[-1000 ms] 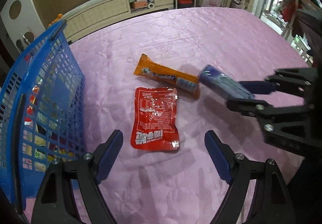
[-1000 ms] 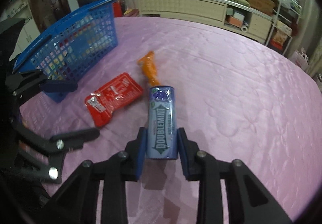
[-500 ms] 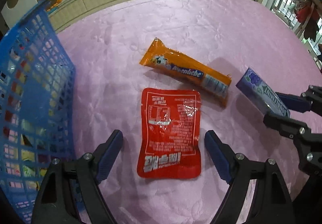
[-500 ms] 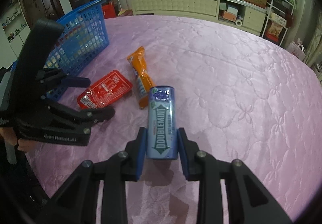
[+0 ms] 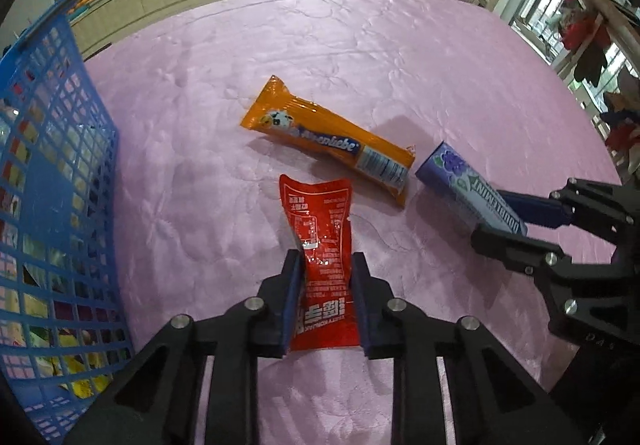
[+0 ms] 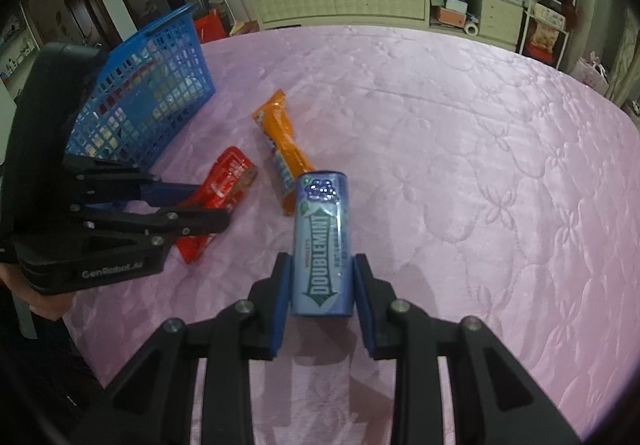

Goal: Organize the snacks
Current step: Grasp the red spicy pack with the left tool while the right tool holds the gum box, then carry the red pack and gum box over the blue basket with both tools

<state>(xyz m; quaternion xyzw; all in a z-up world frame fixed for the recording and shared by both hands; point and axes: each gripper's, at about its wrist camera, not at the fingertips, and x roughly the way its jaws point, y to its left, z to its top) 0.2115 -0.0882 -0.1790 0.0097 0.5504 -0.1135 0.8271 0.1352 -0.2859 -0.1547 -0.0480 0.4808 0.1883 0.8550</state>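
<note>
A red snack pouch (image 5: pixel 322 245) lies on the pink tablecloth, and my left gripper (image 5: pixel 325 265) is shut on its near half, squeezing it narrow. The same red pouch (image 6: pixel 224 189) shows in the right wrist view between the left gripper's fingers (image 6: pixel 184 191). My right gripper (image 6: pixel 322 277) is shut on a purple Doublemint gum pack (image 6: pixel 322 241), held just above the cloth; that gum pack (image 5: pixel 468 189) sits at the right in the left wrist view. An orange candy stick pack (image 5: pixel 328 143) lies loose between them. A blue mesh basket (image 5: pixel 52 181) stands at the left with several snacks inside.
The round table wears a pink quilted cloth (image 6: pixel 480 165), wide and bare to the right and far side. A cream sideboard (image 6: pixel 360 1) with boxes runs along the back wall. A hand (image 6: pixel 48 305) holds the left gripper at the table's near-left edge.
My left gripper came forward and down over the red pouch, then its jaws went from wide open to shut on it, crumpling it. The right gripper kept still with the gum pack.
</note>
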